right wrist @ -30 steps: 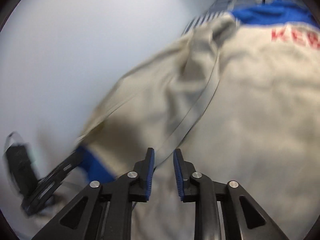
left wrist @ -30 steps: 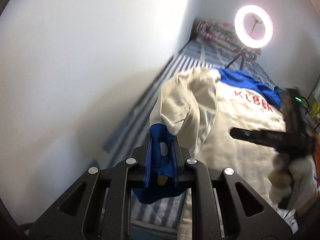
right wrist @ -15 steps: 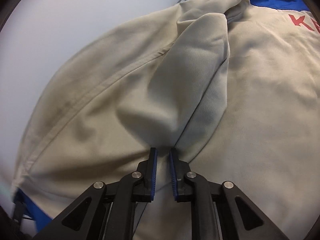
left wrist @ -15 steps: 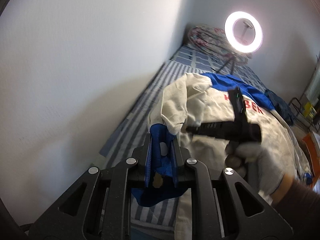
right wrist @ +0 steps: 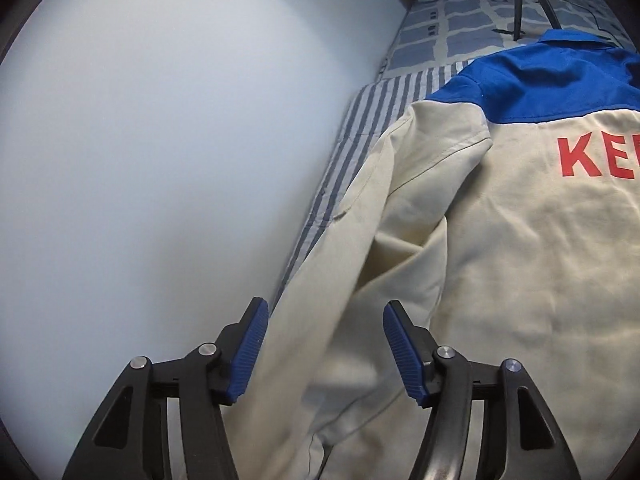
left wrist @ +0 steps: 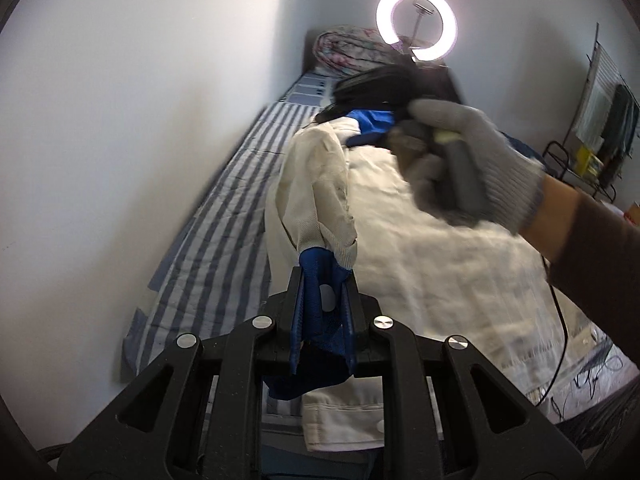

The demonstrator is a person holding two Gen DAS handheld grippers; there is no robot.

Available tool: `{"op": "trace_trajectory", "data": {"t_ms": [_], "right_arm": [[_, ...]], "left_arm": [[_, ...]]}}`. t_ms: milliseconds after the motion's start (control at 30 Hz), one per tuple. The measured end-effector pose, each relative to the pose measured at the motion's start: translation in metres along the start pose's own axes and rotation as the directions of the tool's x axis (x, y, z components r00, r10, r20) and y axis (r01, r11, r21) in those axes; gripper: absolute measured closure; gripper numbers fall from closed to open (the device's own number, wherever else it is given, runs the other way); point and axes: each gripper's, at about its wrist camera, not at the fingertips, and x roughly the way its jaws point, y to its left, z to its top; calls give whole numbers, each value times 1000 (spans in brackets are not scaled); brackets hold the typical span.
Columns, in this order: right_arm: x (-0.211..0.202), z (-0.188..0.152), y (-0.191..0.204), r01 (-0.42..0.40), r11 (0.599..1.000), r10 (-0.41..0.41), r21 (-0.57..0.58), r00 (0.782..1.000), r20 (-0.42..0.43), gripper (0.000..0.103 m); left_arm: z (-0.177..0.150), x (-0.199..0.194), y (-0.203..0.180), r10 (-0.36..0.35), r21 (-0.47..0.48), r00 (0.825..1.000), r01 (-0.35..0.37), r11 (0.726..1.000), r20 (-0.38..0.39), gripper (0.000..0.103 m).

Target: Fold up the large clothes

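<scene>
A cream work jacket (right wrist: pixel 520 264) with a blue yoke and red letters lies back-up on a striped bed. Its left sleeve (right wrist: pixel 360 248) runs along the wall side. In the left wrist view my left gripper (left wrist: pixel 322 300) is shut on the sleeve's blue cuff (left wrist: pixel 320 280), holding it above the jacket (left wrist: pixel 440 264). A gloved hand (left wrist: pixel 472 160) carries the other tool above the jacket's collar end. In the right wrist view my right gripper (right wrist: pixel 325 350) hangs over the sleeve with its jaws opening; the cloth lies below them, not pinched.
The striped bed sheet (left wrist: pixel 216 232) runs along a white wall (left wrist: pixel 120 120) on the left. A ring light (left wrist: pixel 416 22) on a tripod and a rolled floral quilt (left wrist: pixel 348 50) stand at the bed's far end. Cables (left wrist: pixel 592 376) and a rack (left wrist: pixel 600 120) lie to the right.
My right gripper let go of the cream fold it pinched, spread its jaws and moved toward the collar end. The left gripper kept the blue cuff and shifted slightly.
</scene>
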Motion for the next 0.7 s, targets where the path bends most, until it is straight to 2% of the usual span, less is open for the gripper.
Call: {"op": "trace_trajectory", "data": {"t_ms": [33,100,133,333,467,600,700], "right_arm": [[7,2,2,12,1000,-12,-12,1000,-18,80],[7,-2,2,44,999,-45,-30,998,-33,98],[5,-4,1,48,998,-49,-36,999,-23,103],[-44,-17,-11,79,994,-76,-75,996,40,103],[-80,-43,-42,107,994,-105,-36,992,68,103],[-103,-78,-71,145,989,-145,5,988,51,103],[-106,-102,-95,191,981,-192,31,981,6,103]], "left_arm": [[-1,-1,-2,-4,11,1000,4,1000,-1,88],[-2,-1,-5,-10,26,1000,10,1000,-5,88],[-5,-2,-8,-15,31,1000,15,999,-6,88],[-22,-4,-33,-61,107,997,65,992,-38,88],[-38,-2,-59,-102,165,991,115,980,-81,88],[-57,0,-81,-133,226,983,160,961,-128,88],[-71,2,-96,-152,255,974,192,948,-167,87]]}}
